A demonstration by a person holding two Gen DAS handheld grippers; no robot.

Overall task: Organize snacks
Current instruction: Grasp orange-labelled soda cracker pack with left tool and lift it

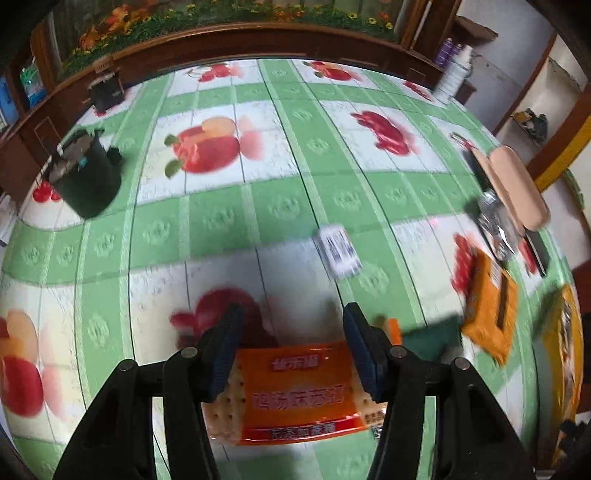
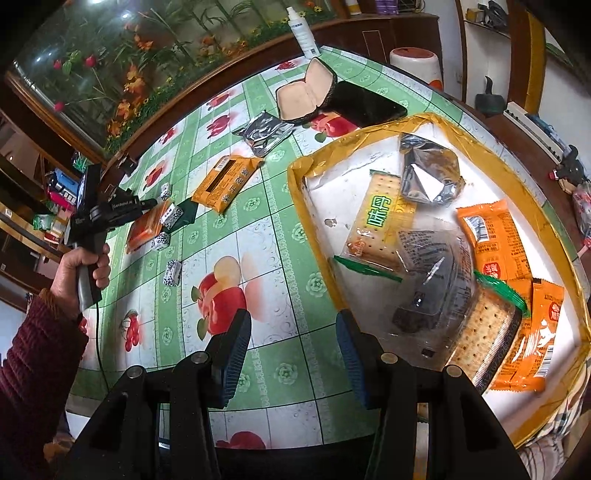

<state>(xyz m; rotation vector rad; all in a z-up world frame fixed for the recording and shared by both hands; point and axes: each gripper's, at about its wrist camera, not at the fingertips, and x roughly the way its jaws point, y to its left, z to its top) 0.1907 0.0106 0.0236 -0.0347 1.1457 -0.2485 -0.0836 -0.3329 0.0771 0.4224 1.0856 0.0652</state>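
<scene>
An orange cracker packet [image 1: 295, 395] lies flat on the fruit-print tablecloth. My left gripper [image 1: 293, 314] hovers open just above it, one finger over each end. In the right wrist view a hand holds that left gripper [image 2: 147, 205] over the same packet [image 2: 146, 227]. My right gripper [image 2: 293, 317] is open and empty above the cloth, beside a white tray with a yellow-taped rim [image 2: 369, 129]. The tray holds several snacks: cracker packets [image 2: 384, 218], orange packets [image 2: 491, 240] and a silver pouch [image 2: 430, 173].
Loose on the cloth are a yellow-orange packet [image 2: 225, 184], a silver pouch [image 2: 264, 133], a dark green packet [image 2: 184, 218] and several small patterned candies [image 2: 171, 273]. An open glasses case [image 2: 303, 96] and spray bottle [image 2: 303, 33] stand farther back. A black pot [image 1: 86, 177] sits far left.
</scene>
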